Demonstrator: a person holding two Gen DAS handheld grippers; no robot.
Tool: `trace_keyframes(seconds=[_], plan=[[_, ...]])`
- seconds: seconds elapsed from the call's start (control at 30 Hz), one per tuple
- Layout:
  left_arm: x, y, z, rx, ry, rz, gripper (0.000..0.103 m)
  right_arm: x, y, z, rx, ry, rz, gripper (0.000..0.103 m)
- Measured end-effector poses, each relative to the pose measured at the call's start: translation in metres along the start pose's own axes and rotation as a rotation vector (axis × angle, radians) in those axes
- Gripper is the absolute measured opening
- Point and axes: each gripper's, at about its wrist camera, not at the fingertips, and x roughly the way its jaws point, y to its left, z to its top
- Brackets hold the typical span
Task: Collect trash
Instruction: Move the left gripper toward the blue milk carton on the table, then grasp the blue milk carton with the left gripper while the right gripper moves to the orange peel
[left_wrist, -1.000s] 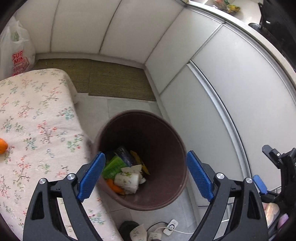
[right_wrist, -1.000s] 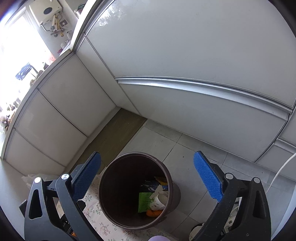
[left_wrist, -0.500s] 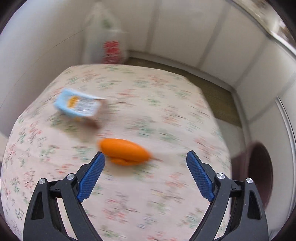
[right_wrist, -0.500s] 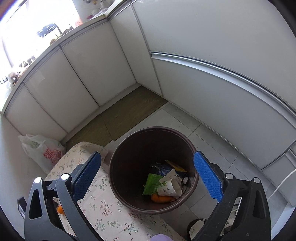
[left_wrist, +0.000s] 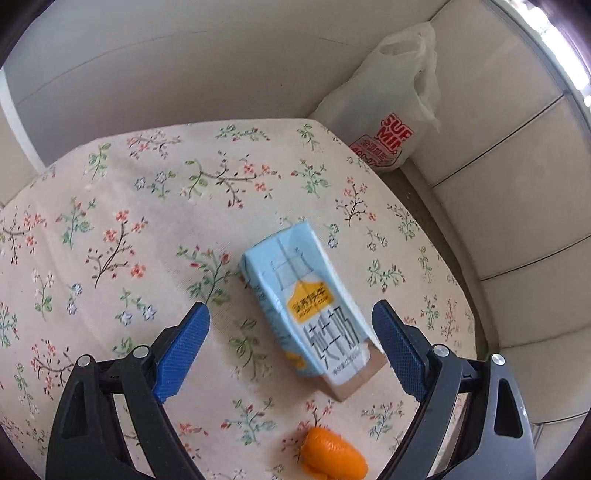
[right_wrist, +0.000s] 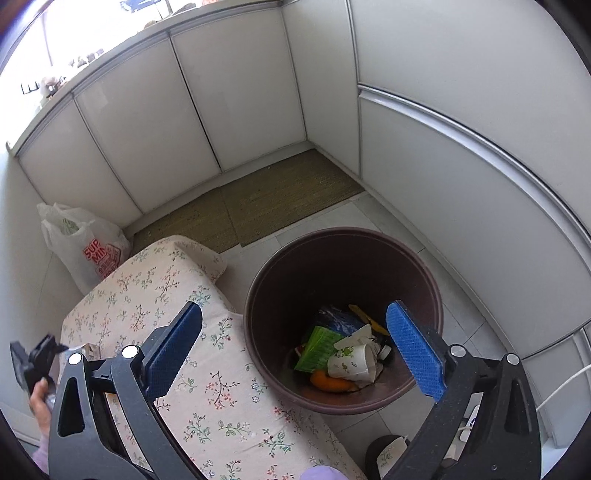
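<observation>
A light blue milk carton (left_wrist: 310, 306) lies on its side on the floral tablecloth (left_wrist: 129, 229). My left gripper (left_wrist: 291, 347) is open, held above the table, and the carton lies between its blue fingers without touching them. An orange peel (left_wrist: 332, 459) lies on the cloth nearer to me. My right gripper (right_wrist: 295, 347) is open and empty above the brown trash bin (right_wrist: 343, 258). The bin holds a paper cup (right_wrist: 351, 363), a green wrapper (right_wrist: 317, 349), an orange piece (right_wrist: 330, 382) and other scraps.
A white plastic bag (left_wrist: 395, 103) with red print stands on the floor beyond the table's far corner; it also shows in the right wrist view (right_wrist: 85, 247). White cabinet doors (right_wrist: 236, 92) line the walls. A woven mat (right_wrist: 266, 199) lies on the tiled floor behind the bin.
My left gripper swung from over the bin to the table and now hangs over the milk carton. My right gripper has tilted, so more of the table and bin show.
</observation>
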Motion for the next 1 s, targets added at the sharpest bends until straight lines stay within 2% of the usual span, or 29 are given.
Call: trace_keyframes(seconds=[0.1, 0.27, 0.33, 0.37, 0.47, 0.57, 0.67, 0.8, 1.0], plan=[[0.014, -0.011, 0.005, 0.034, -0.002, 0.044, 0.087, 0.004, 0.010, -0.003, -0.040, 0.010, -0.009, 0.096], [0.045, -0.011, 0.002, 0.024, 0.086, 0.062, 0.087, 0.005, 0.024, -0.008, -0.093, 0.013, -0.012, 0.096], [0.048, -0.012, -0.002, 0.071, 0.076, 0.067, 0.085, 0.008, 0.028, -0.010, -0.099, 0.023, -0.001, 0.096], [0.047, -0.014, -0.004, 0.102, 0.066, 0.066, 0.080, 0.009, 0.030, -0.011, -0.101, 0.029, 0.005, 0.096], [0.044, -0.014, -0.012, 0.193, 0.053, 0.034, 0.074, 0.013, 0.037, -0.016, -0.114, 0.045, 0.019, 0.096], [0.029, -0.008, -0.016, 0.233, 0.060, -0.064, 0.070, 0.013, 0.047, -0.019, -0.139, 0.051, 0.033, 0.096], [0.007, -0.005, -0.027, 0.294, 0.057, -0.118, 0.068, 0.011, 0.058, -0.024, -0.165, 0.057, 0.058, 0.096], [-0.025, 0.002, -0.042, 0.372, 0.065, -0.154, 0.060, 0.009, 0.073, -0.032, -0.183, 0.085, 0.105, 0.096], [-0.075, 0.031, -0.058, 0.438, 0.053, -0.200, 0.059, 0.004, 0.101, -0.047, -0.210, 0.130, 0.197, 0.096]])
